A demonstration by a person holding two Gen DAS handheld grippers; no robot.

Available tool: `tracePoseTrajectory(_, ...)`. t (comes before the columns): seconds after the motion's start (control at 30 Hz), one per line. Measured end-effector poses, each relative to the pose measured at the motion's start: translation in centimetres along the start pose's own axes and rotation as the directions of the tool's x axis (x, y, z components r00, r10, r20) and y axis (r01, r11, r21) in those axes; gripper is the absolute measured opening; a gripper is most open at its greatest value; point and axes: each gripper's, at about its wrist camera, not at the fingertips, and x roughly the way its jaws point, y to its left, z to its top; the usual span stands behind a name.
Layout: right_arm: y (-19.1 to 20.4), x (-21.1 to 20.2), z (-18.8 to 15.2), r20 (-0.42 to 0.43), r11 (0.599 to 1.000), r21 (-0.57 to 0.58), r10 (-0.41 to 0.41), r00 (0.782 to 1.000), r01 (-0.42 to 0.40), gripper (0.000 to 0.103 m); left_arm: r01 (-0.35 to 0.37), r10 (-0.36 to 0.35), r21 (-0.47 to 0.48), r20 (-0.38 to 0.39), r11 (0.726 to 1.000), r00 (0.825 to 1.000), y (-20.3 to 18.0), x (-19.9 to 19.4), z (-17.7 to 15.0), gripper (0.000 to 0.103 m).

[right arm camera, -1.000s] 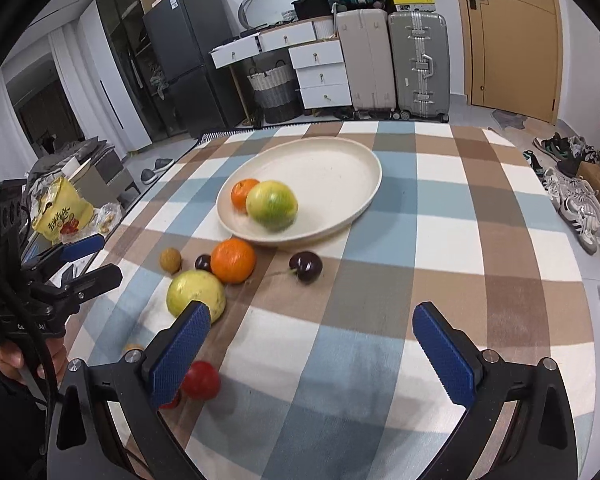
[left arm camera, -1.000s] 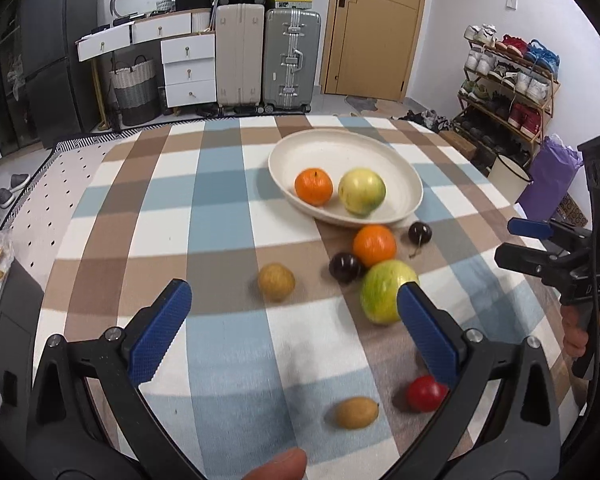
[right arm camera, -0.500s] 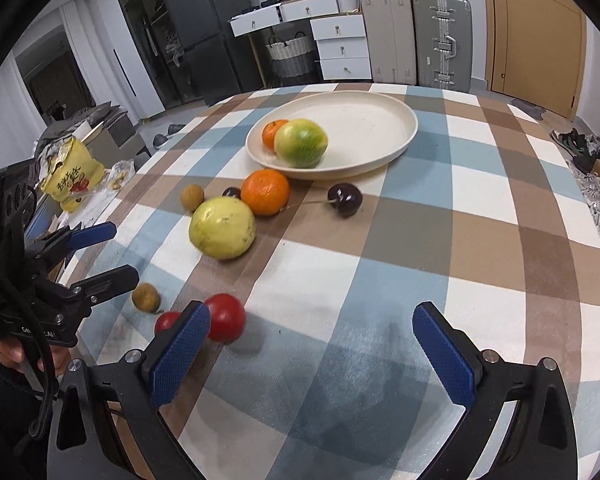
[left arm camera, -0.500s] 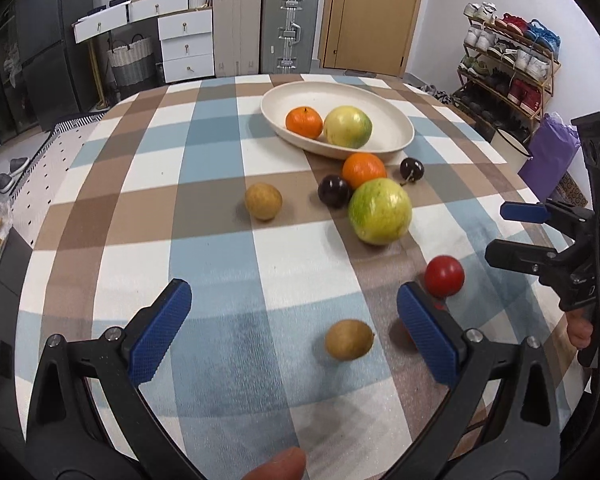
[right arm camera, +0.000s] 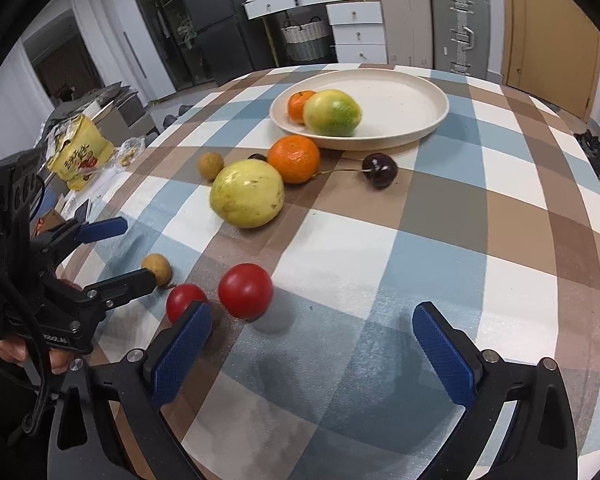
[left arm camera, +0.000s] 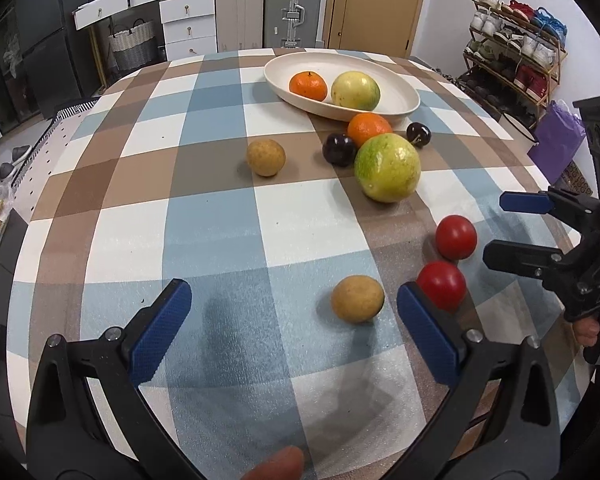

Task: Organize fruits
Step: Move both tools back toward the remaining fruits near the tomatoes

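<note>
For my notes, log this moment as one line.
left gripper: open, empty | right gripper: open, empty | plate: two fruits | tablecloth: eight loose

Checked tablecloth (left arm camera: pixel 228 224) – blue, brown, white; cherries (right arm camera: pixel 380 171) seemingly near-black.

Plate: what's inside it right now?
The plate holds two fruits side by side near one end: an orange and a bigger yellow-green fruit. The rest of it is bare. The spot behind those two is hidden.
</note>
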Motion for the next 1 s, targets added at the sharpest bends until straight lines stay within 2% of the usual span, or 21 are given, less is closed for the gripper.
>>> tracePoseTrajectory(0.23,1.2,0.8,-0.1,-0.015,0.998,-0.060,-0.037,0.999,0.036,0.102,-0.021,0.021,0.024,-0.023,0.999,1.000,0.0,0.5,-0.4,0.103)
tracePoseTrajectory(0.37,1.5,1.5,0.2,-0.026,0.991,-0.095,-0.099,0.995,0.096,0.102,-0.016,0.017,0.012,-0.039,1.000,0.999,0.2,1.0,-0.4,0.102)
tracePoseTrajectory(0.87,1.8,2.7,1.0,-0.027,0.988,-0.122,-0.100,0.995,0.096,0.102,-0.039,0.040,0.032,-0.054,0.999,0.998,-0.2,2.2,0.3,0.103)
tracePoseTrajectory(1.0,2.1,3.0,0.9,-0.026,0.985,-0.136,-0.107,0.994,0.102,0.098,-0.041,0.043,0.035,-0.056,0.999,0.998,-0.2,2.3,0.4,0.103)
